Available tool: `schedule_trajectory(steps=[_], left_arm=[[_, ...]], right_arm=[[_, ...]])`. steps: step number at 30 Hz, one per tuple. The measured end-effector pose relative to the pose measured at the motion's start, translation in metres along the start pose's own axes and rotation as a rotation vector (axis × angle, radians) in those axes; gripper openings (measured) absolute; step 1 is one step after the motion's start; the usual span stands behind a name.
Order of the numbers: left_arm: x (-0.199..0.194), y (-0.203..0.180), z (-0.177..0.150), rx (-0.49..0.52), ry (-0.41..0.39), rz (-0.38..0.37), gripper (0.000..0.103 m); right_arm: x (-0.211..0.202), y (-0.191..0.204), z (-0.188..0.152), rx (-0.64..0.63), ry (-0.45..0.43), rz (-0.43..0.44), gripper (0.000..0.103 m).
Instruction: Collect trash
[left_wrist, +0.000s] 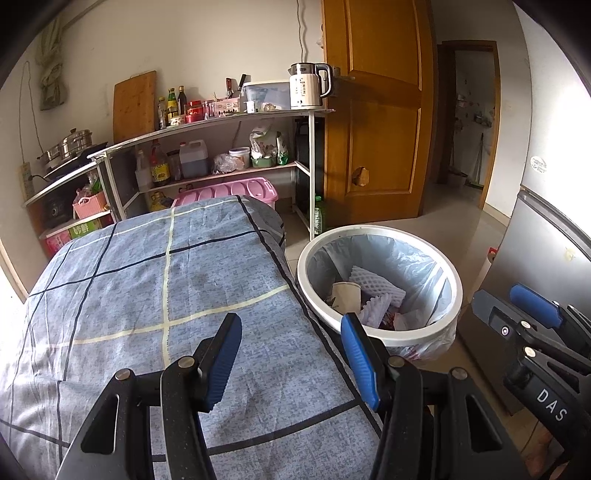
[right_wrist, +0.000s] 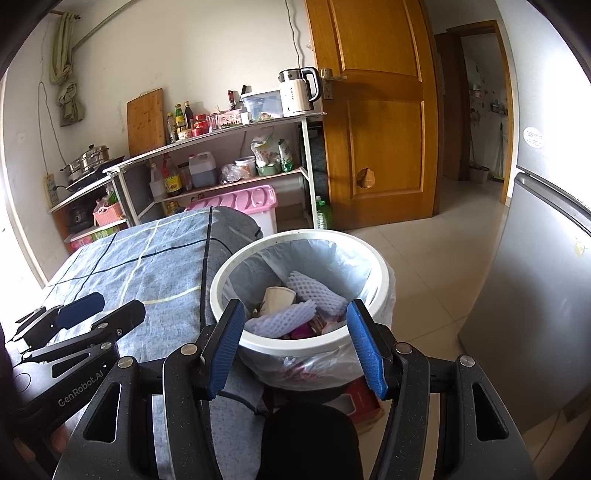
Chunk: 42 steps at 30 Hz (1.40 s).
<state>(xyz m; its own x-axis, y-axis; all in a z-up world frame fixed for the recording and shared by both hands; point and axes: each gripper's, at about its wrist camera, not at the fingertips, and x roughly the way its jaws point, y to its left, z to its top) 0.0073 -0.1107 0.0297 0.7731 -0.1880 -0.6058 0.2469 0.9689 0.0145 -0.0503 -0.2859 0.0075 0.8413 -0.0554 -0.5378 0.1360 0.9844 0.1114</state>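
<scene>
A white trash bin (left_wrist: 380, 334) with a clear liner stands on the floor to the right of a table covered by a blue checked cloth (left_wrist: 147, 295). Inside lie a paper cup (left_wrist: 347, 295), white foam fruit nets (left_wrist: 373, 284) and wrappers. My left gripper (left_wrist: 291, 363) is open and empty above the cloth's right edge. My right gripper (right_wrist: 295, 347) is open and empty just above the near rim of the bin (right_wrist: 295, 345). The cup (right_wrist: 277, 297) and nets (right_wrist: 314, 291) show there too. The right gripper (left_wrist: 528, 321) also shows at the right of the left wrist view, and the left gripper (right_wrist: 99, 310) at the left of the right wrist view.
A metal kitchen shelf (left_wrist: 221, 122) with bottles, a kettle (left_wrist: 306, 85) and pots stands behind the table. A pink plastic box (left_wrist: 229, 190) sits below it. A wooden door (left_wrist: 376, 110) is behind the bin. A grey fridge (right_wrist: 535, 295) stands at the right. A red box (right_wrist: 354, 402) lies under the bin.
</scene>
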Motion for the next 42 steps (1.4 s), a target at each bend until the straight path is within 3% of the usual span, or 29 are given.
schedule_trajectory(steps=[42], left_arm=[[0.0,0.0035,0.0009,0.0,0.008,0.004,0.056]], right_arm=[[-0.0028,0.0031,-0.0003,0.004,0.002,-0.001,0.058]])
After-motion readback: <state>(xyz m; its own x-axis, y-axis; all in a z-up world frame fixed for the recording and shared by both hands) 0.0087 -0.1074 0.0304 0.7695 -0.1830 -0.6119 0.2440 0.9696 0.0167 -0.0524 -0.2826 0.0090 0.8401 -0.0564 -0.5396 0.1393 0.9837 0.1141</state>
